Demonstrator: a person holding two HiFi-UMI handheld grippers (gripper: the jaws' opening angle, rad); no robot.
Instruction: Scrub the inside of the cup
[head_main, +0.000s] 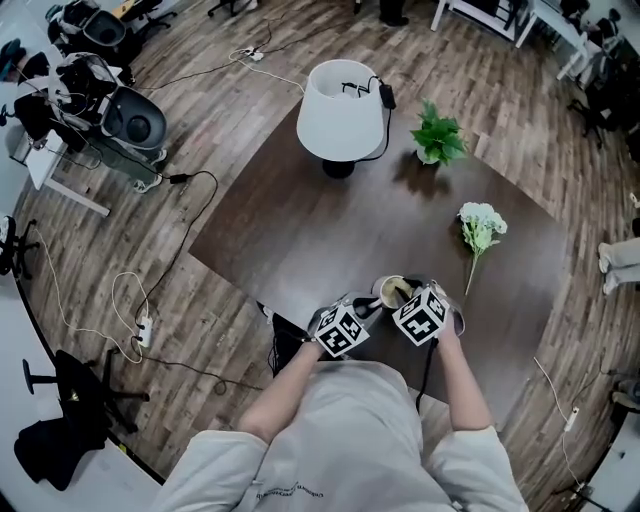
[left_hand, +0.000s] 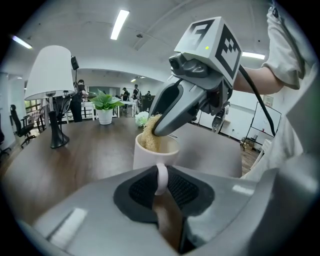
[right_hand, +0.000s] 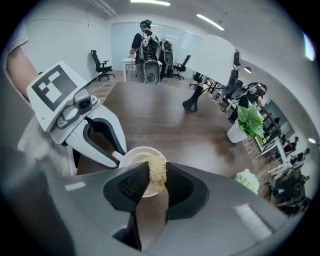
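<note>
White cup (left_hand: 148, 158) is sitting upright by the table's (head_main: 300, 240) near edge
Tan fibrous scrub pad (right_hand: 158, 171) is poking down into its mouth

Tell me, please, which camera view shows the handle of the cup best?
The left gripper view: the handle sits centred, pinched by the left gripper. The right gripper view shows only a sliver of it beside the cup rim. The head view does not show it clearly.
</note>
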